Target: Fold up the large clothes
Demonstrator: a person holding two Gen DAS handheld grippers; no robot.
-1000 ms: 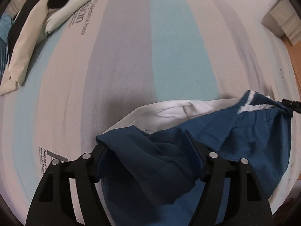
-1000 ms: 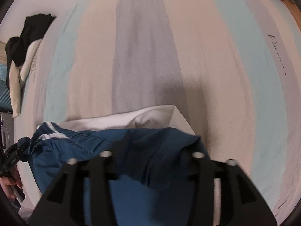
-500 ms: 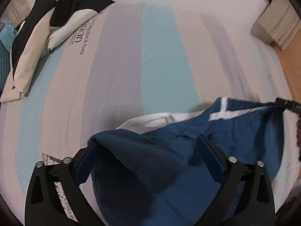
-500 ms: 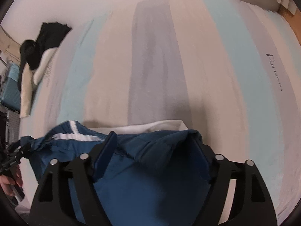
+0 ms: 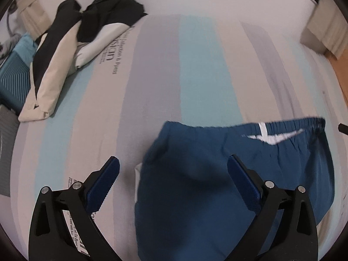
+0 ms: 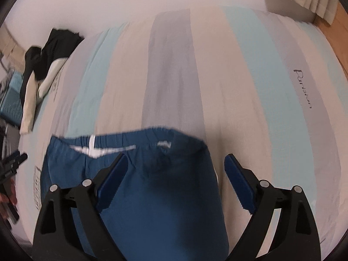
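Left wrist — soft blue shorts (image 5: pixel 217 174), elastic gathered waistband

Your left hand-held gripper (image 5: pixel 173 169) and right hand-held gripper (image 6: pixel 176 166) show matt black plastic frames, small shiny metal rivets and blue pads (image 5: pixel 103 184) with a fine ribbed, rubbery texture. Below you, the blue shorts (image 5: pixel 206 184) are thin, matt woven cloth, lightly creased, with a gathered elastic waistband (image 6: pixel 121 137) and white trim. The bed sheet (image 5: pixel 195 65) is soft, matt cotton-like fabric in pale stripes with printed lettering. The heap of black and cream clothes (image 5: pixel 71 43) looks like dull, smooth cloth. Beside the bed, the floor (image 6: pixel 341 21) is warm-toned wood with a slight sheen.
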